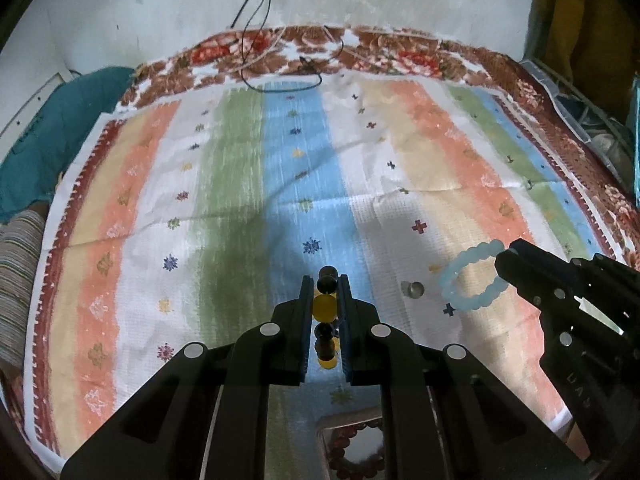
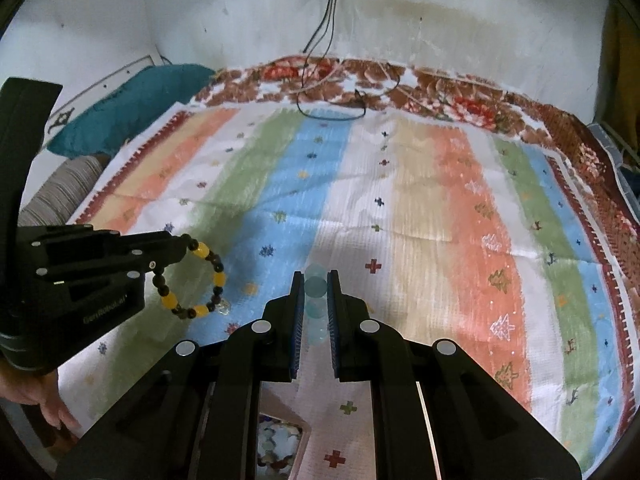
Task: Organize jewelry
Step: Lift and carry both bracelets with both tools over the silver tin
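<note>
Bracelets, two, both held clear above striped cloth (image 1: 240, 184). Yellow-and-black bead bracelet (image 2: 200, 280) clamped between fingers of left gripper (image 1: 325, 286), loop hanging off tip. Pale blue bead bracelet (image 1: 472, 276) clamped in right gripper (image 2: 316, 280), its beads stacked between fingers. Clear round bead (image 1: 414, 289) lying on cloth between grippers. Box with reddish beads (image 1: 352, 448) just below left gripper. Floral bedspread (image 1: 360, 50) under cloth; teal pillow (image 2: 128, 120) far left; cables (image 2: 332, 96) by wall.

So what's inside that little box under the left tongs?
A reddish-brown beaded bracelet lies inside the small box. The left tongs cover the rest, so other contents cannot be seen.
</note>
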Tool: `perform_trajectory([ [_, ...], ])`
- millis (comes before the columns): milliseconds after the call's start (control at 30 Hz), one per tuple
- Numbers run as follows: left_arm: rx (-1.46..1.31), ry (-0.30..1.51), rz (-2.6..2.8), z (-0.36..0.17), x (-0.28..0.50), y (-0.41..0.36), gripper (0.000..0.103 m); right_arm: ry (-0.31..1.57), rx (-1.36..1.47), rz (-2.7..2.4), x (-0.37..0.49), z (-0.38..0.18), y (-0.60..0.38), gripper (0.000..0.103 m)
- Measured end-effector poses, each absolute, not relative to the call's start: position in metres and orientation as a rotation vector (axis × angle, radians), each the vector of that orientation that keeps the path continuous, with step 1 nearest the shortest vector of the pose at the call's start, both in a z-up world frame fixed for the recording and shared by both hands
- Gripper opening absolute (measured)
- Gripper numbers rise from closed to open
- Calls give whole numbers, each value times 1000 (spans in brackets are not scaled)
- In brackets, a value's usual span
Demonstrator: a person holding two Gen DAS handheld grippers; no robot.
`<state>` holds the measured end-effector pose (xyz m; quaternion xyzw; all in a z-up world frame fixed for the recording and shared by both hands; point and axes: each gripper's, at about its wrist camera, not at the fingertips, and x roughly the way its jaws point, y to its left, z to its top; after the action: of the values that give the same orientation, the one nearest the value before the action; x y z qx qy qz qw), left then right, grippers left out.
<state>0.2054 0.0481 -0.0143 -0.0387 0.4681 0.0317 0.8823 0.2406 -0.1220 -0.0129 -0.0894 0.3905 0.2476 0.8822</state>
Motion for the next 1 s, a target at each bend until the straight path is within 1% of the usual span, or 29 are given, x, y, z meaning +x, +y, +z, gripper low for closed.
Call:
perform_trajectory([
  [433,-84,811,46,21,155,36,11,729,-153,538,205,6,-139,12],
  [800,-112,757,36,32,121,30,11,688,-139,558,178,14,-147,12],
  [1000,-112,767,32,29,109,27,11,688,-143,588,167,14,-148,12],
])
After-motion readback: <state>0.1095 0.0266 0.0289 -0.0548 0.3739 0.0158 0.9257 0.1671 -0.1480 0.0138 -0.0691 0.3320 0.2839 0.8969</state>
